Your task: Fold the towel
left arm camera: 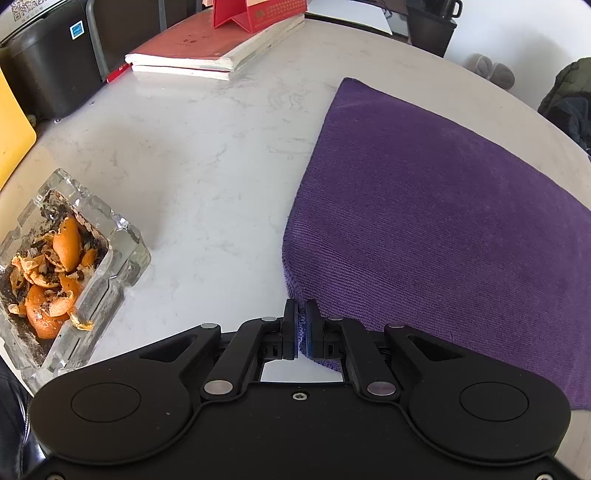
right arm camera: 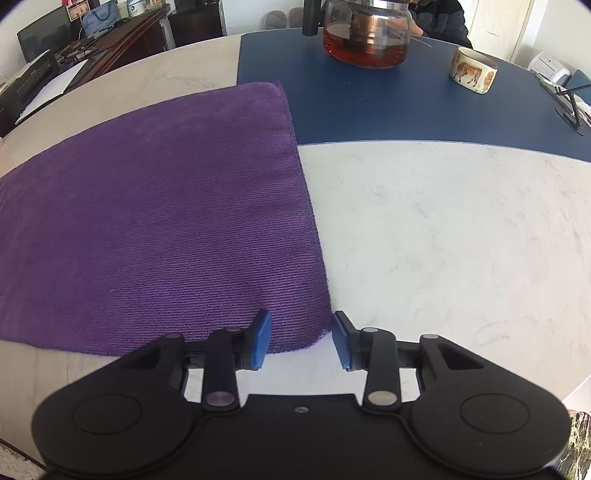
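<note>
Left gripper (left arm camera: 301, 317): jaws clamped on near-left corner of towel (left arm camera: 424, 206), purple fabric pinched between pads. Right gripper (right arm camera: 301, 332): jaws apart, straddling near-right corner of towel (right arm camera: 166, 214), nothing held. Towel lies flat on marble table (left arm camera: 192, 155). Glass ashtray (left arm camera: 122, 254) with orange peel left of left gripper, apart from towel. Books (left arm camera: 207, 48) at far side. Blue mat (right arm camera: 406, 110) beyond right gripper, towel's far corner overlapping it; teapot (right arm camera: 367, 33) and cup (right arm camera: 472, 70) on mat.
</note>
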`<state>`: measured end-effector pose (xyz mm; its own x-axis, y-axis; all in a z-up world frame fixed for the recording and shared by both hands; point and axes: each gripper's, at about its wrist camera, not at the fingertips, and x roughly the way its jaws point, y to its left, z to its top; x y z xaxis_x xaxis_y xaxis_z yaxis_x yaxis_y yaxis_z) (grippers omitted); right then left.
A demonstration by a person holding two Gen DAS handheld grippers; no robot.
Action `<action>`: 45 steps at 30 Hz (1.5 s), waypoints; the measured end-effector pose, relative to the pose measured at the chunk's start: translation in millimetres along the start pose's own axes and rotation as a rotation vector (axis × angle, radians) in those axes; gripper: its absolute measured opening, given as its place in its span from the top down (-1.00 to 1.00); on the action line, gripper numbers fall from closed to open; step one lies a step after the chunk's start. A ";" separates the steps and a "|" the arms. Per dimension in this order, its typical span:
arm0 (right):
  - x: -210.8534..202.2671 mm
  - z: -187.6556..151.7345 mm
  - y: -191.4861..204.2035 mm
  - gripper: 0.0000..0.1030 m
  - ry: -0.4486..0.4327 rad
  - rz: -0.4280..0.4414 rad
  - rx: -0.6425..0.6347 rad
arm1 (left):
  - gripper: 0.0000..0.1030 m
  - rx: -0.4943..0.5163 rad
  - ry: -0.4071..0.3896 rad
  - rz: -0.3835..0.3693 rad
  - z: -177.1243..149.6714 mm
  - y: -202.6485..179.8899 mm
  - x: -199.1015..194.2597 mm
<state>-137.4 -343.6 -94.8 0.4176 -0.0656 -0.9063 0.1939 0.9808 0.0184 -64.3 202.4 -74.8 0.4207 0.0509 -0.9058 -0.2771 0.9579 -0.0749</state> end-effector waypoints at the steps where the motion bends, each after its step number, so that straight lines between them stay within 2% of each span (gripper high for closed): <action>1: -0.7 -0.6 -0.3 0.51 0.002 0.000 -0.001 | 0.93 0.000 -0.001 -0.001 -0.2 -0.1 -0.1; 7: -2.5 -5.7 -2.1 0.63 -0.011 -0.001 0.009 | 0.93 0.014 0.006 0.004 1.9 -2.2 0.2; 10: -2.3 -6.4 -2.3 0.81 -0.016 0.002 0.004 | 0.93 0.020 0.008 0.007 2.2 -2.8 0.4; 15: -2.3 -6.5 -5.2 0.92 -0.020 0.005 0.016 | 0.94 0.004 0.005 -0.003 2.7 -1.3 0.4; 30: -22.6 4.6 -24.4 0.94 -0.093 0.136 0.195 | 0.95 -0.068 -0.038 -0.101 13.9 -4.0 -14.8; 45: -28.1 40.3 -16.8 0.93 -0.158 0.187 0.164 | 0.95 -0.119 -0.115 -0.182 50.9 -7.9 -27.8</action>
<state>-116.5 -365.6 -52.6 0.5902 0.0731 -0.8039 0.2358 0.9369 0.2583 -29.8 207.8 -27.8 0.5669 -0.0806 -0.8198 -0.2849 0.9146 -0.2870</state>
